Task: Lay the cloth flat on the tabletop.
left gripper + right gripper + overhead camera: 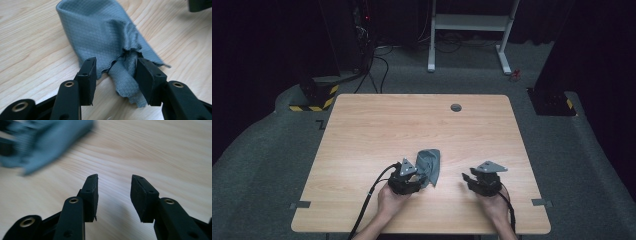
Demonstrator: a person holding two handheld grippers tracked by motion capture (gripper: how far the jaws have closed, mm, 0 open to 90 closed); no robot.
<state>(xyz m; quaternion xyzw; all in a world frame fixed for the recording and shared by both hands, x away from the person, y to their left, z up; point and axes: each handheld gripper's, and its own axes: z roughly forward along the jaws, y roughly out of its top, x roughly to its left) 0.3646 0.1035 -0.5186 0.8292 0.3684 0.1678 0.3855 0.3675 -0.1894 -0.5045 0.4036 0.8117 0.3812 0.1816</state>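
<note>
1. A wooden table point(362, 130) is filling the middle of the high view, with dark floor lying around it.
2. A grey cloth point(430, 165) is lying crumpled on the table just below the frame's centre; in the left gripper view point(100, 32) it is spreading across the upper middle.
3. The left gripper point(419, 172) is sitting at the cloth's lower edge, jaws parted, a loose fold lying between them unpinched.
4. The right gripper point(466, 177) is hovering lower right of centre, well apart from the cloth, jaws half open and gripping nothing.
</note>
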